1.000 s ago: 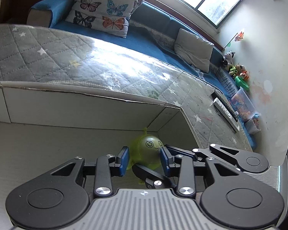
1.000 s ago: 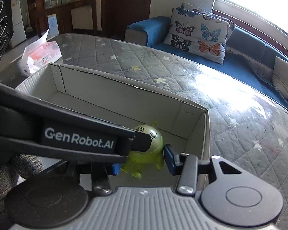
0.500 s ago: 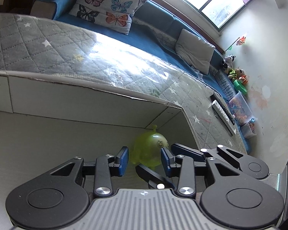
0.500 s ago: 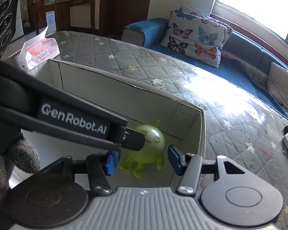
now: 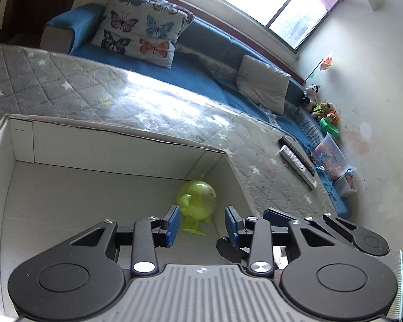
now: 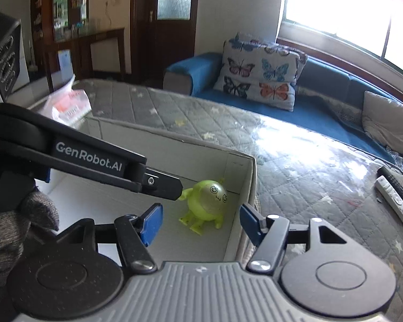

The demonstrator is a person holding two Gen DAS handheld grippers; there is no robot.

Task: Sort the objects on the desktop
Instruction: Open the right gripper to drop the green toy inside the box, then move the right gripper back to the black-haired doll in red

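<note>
A lime-green round toy figure (image 5: 197,201) (image 6: 209,204) stands on its feet in the far right corner of the white cardboard box (image 5: 107,150) (image 6: 174,155). My right gripper (image 6: 201,220) hovers above and in front of it. Its blue pads are apart and still opening, and they do not touch the toy. My left gripper (image 5: 201,224) is open and empty, with the toy beyond its fingertips. In the right wrist view one left finger (image 6: 161,183) reaches across the box towards the toy.
The box sits on a grey quilted table cover with stars (image 6: 295,177). Remote controls (image 5: 298,165) (image 6: 395,196) lie to the right, a tissue pack (image 6: 67,104) to the far left. A gloved hand (image 6: 27,220) shows at the left. A blue sofa (image 6: 322,102) runs behind.
My right gripper's jaws have parted from the green toy, which now stands free on the box floor. Both grippers have lifted and drawn back from it.
</note>
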